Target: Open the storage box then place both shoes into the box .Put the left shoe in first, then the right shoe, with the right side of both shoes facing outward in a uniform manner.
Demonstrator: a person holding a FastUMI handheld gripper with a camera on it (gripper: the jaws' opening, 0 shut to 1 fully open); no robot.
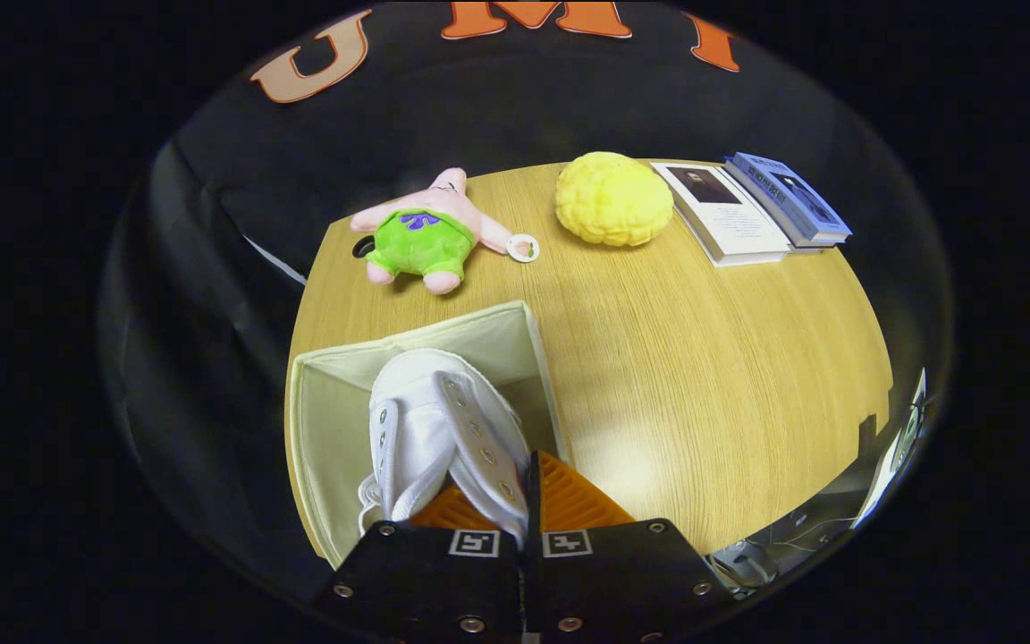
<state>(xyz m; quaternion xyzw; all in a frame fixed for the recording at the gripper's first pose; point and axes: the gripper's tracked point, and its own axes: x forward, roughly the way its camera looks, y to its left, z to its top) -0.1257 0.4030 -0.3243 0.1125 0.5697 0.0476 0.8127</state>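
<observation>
The tool (524,514) has its 2 fingers pressed together on the collar of 1 white high-top shoe (443,429), pinching the canvas between them. The shoe hangs straight ahead of the fingers, its long axis running away from them, toe end pointing toward the far wall of the storage box (318,420). That box, 1 cream fabric cube with its top open, stands on the worktop (703,376) directly under and ahead of the tool, so the shoe sits over or partly inside its mouth; I cannot tell whether the sole touches the bottom. What the coming move seems to turn on is lowering along that same axis, with the shoe's side kept parallel to the box wall nearest the bare worktop. Only 1 shoe is on show, and which foot it belongs to I cannot make out. Beyond the box lie 1 pink plush toy (426,237), 1 yellow bumpy ball (613,199) and 2 books (752,210), well apart from the tool.
</observation>
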